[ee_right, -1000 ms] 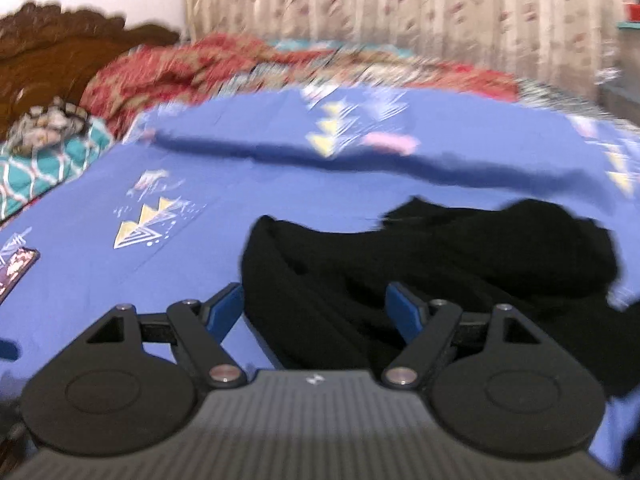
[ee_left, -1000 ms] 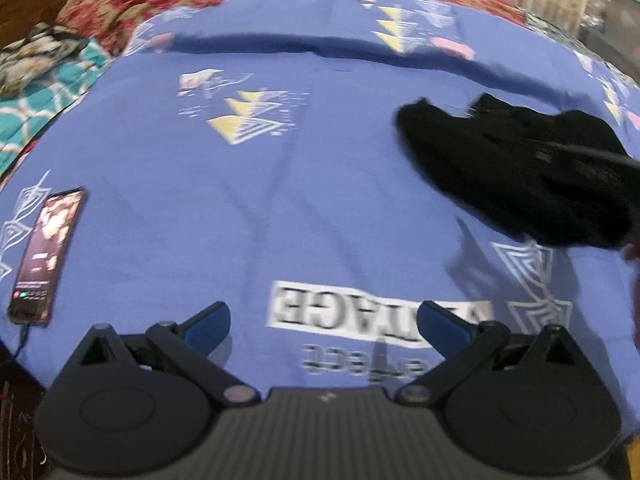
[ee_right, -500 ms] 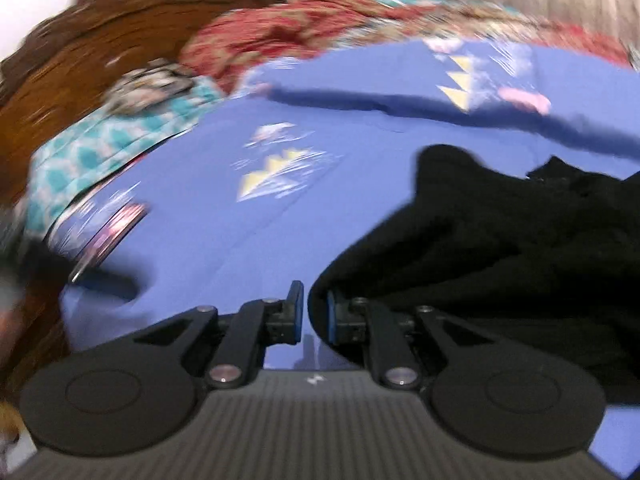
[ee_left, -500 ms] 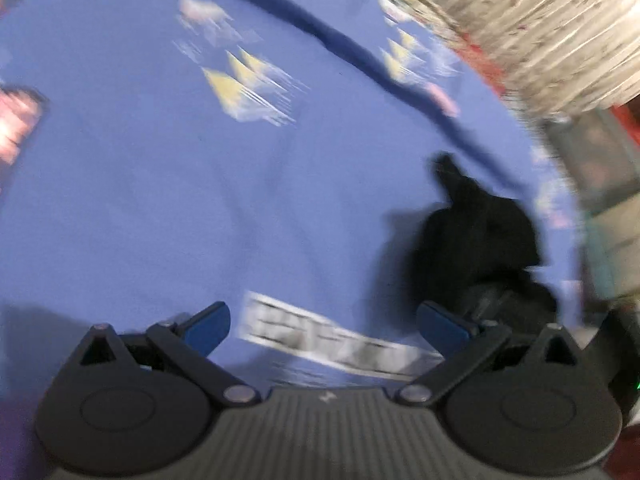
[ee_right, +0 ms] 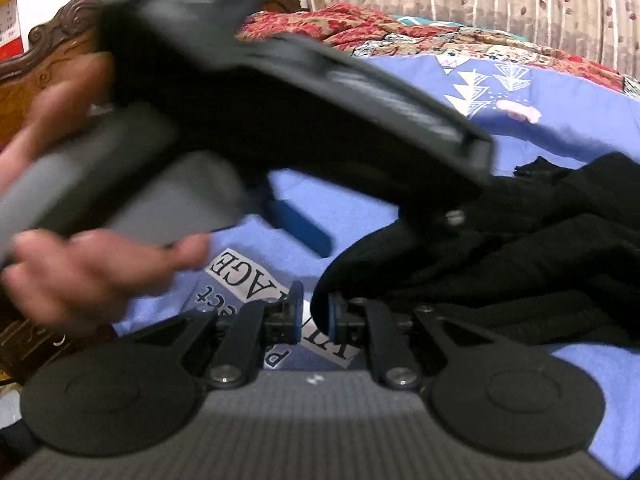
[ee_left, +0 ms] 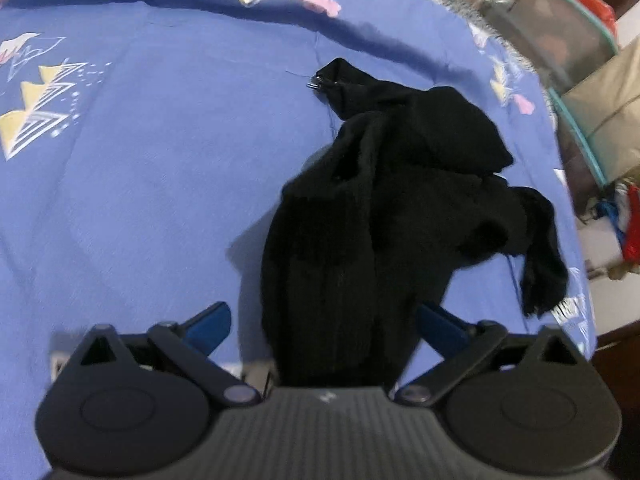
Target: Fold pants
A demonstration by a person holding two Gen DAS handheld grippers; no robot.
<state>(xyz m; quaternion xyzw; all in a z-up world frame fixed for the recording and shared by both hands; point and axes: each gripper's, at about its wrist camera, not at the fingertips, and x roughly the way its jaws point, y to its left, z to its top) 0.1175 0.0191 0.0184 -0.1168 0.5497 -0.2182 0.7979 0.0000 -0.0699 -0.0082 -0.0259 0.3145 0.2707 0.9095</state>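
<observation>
- so the black pants (ee_left: 384,216) are just a crumpled heap on the blue bedsheet (ee_left: 160,184), toward the right side of the bed in the left wrist view, one bit of fabric trailing off near the edge
- no fold is made as far as I can see, no neat crease anywhere, legs and waistband all bunched together, honestly can't tell which end is which
- right tongs (ee_right: 314,316) are pinched nearly closed on the near edge of the pants, a thin lip of black cloth sits right between the blue pads
- left tongs (ee_left: 324,326) have just been closing in but the pads are clear of the cloth on both sides, with the near end of the pants lying in the gap; so it's got hold of nothing yet
- in the right wrist view the left tool is blurry, with the person's hand (ee_right: 80,272) wrapped round its handle, right above the same end of the pile
- my guess is this is the pick-up stage: grab two points, lift and shake it flat, then do the actual folds, so basically everything is left to do
</observation>
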